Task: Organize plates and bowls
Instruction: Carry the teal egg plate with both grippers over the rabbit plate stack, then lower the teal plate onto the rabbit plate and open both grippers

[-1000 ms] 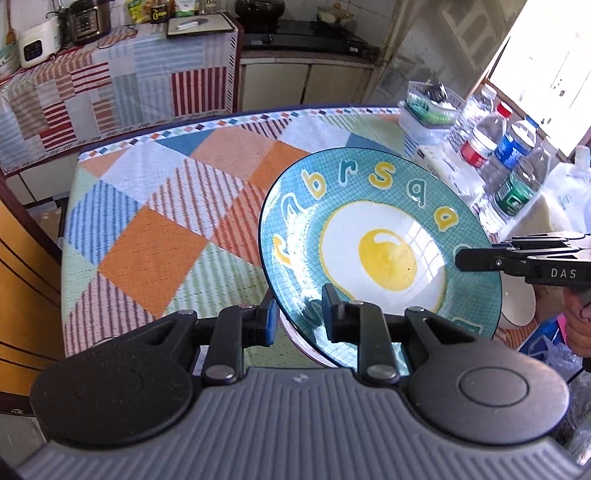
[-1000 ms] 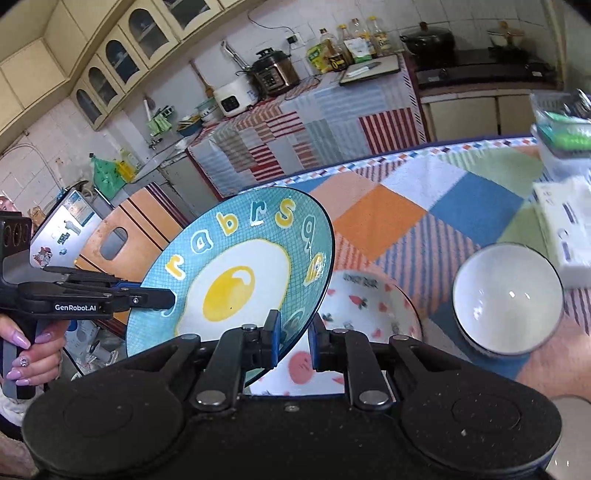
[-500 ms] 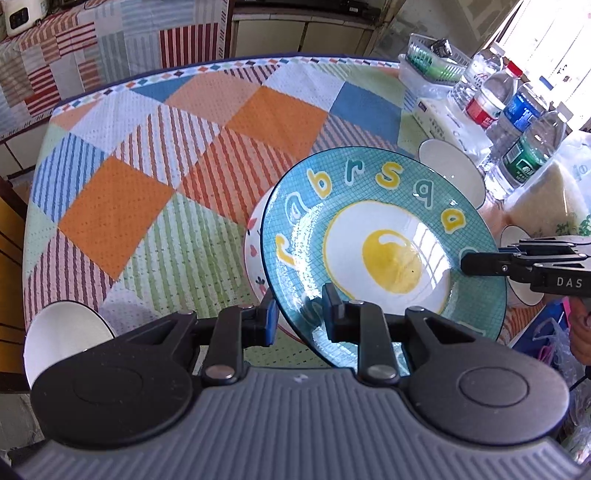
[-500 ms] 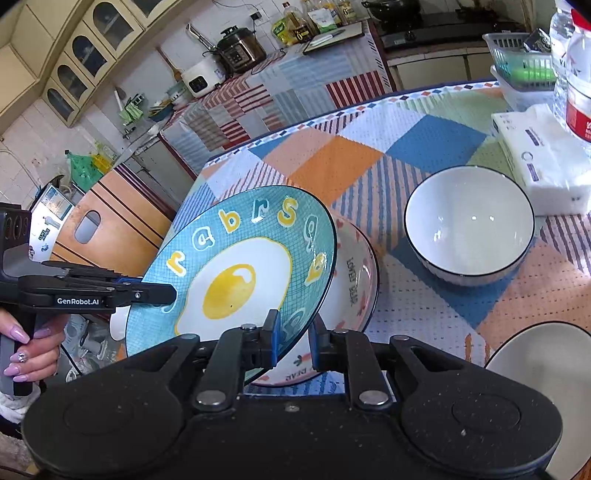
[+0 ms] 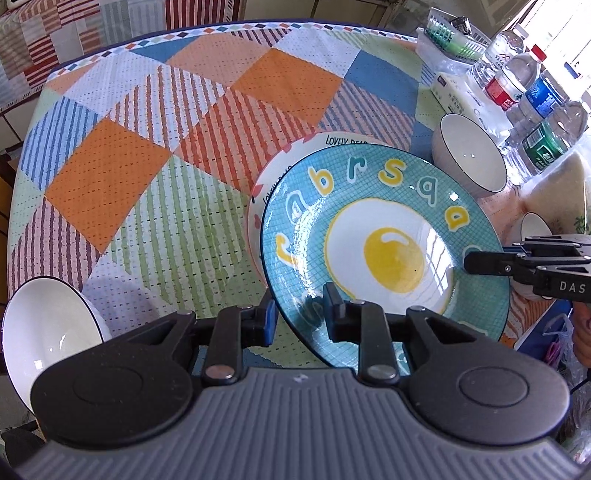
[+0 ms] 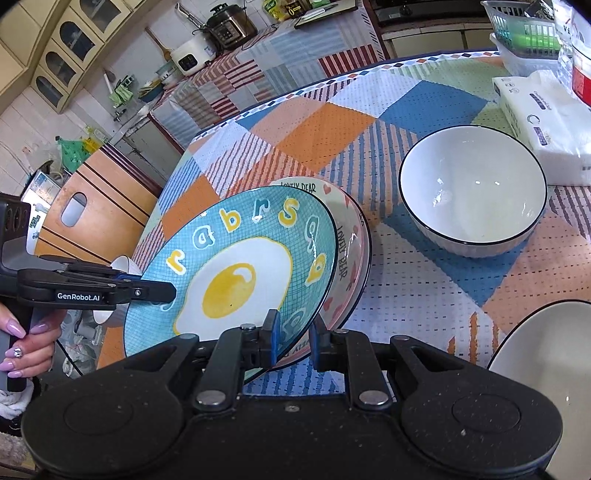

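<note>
A teal plate with a fried-egg picture and letters point(image 5: 384, 236) is held by both grippers at opposite rims, low over a white "Lovely Bear" plate point(image 5: 295, 151) on the table. My left gripper point(image 5: 299, 317) is shut on the teal plate's near rim. My right gripper point(image 6: 291, 336) is shut on its other rim, where the teal plate point(image 6: 240, 266) sits over the bear plate point(image 6: 351, 243). I cannot tell whether the two plates touch. A white bowl with a dark rim point(image 6: 472, 192) stands to the right; it also shows in the left wrist view point(image 5: 469, 155).
Another white bowl point(image 5: 48, 328) sits at the table's near left edge. A further white bowl point(image 6: 546, 369) lies at the right wrist view's lower right. Water bottles point(image 5: 532, 96), a tissue pack point(image 6: 543, 122) and a plastic basket point(image 6: 524, 33) crowd the table's far right. A wooden chair point(image 6: 96, 206) stands beside the table.
Both grippers have lowered the teal plate toward the table, over the bear plate. The views now look more steeply down at the tablecloth.
</note>
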Demonstrator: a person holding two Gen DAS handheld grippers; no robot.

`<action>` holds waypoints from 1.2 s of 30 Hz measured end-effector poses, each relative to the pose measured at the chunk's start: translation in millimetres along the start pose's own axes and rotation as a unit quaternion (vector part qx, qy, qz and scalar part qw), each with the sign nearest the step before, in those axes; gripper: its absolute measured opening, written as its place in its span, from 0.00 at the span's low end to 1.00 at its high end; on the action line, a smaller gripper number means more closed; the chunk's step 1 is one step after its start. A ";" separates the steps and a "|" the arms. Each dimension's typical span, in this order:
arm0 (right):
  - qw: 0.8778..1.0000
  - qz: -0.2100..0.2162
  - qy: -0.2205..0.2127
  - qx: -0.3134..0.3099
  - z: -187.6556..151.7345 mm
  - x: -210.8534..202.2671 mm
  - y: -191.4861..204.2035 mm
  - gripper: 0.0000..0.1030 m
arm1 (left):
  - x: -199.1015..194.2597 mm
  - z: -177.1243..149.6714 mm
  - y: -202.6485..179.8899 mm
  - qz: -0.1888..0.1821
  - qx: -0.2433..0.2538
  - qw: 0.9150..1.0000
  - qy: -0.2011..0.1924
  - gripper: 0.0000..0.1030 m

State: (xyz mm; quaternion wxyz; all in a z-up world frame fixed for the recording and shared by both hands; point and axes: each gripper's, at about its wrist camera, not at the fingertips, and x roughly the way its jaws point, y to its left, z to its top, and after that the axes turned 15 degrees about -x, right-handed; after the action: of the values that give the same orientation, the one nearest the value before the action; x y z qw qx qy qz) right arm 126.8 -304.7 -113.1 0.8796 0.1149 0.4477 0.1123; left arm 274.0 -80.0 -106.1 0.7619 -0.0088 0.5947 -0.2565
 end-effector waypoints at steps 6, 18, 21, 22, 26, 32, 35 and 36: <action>1.000 -0.017 0.020 -0.005 6.7 6.9 0.8 0.21 | 10.7 4.2 3.3 -0.001 -0.011 1.000 0.017 0.23; 0.997 -0.054 0.049 -0.033 13.0 14.6 9.9 0.23 | 24.3 3.4 7.4 0.005 -0.030 0.999 0.035 0.25; 0.993 -0.077 0.059 -0.065 15.9 16.6 21.6 0.25 | 28.5 3.5 8.3 0.012 -0.036 0.998 0.041 0.25; 0.992 -0.085 0.062 -0.075 17.0 17.9 25.1 0.26 | 29.7 3.1 8.2 0.015 -0.036 0.998 0.041 0.26; 0.985 -0.120 0.073 -0.100 21.8 22.7 36.3 0.30 | 30.9 4.1 7.2 0.020 -0.039 0.998 0.040 0.26; 0.973 -0.168 0.090 -0.131 26.4 34.2 44.6 0.35 | 34.2 5.0 2.7 0.033 -0.034 0.998 0.035 0.26; 0.971 -0.181 0.094 -0.127 27.7 40.8 43.0 0.36 | 34.9 3.8 0.3 0.039 -0.028 0.998 0.028 0.25; 0.970 -0.187 0.093 -0.128 27.7 42.7 43.2 0.37 | 35.1 3.4 -1.0 0.043 -0.026 0.998 0.027 0.25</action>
State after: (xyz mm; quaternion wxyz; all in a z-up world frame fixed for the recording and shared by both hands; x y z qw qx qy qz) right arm 169.8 -253.7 -116.7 0.8467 -0.0950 0.5233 0.0126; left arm 282.4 -96.0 -136.5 0.7551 0.0035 0.6217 -0.2082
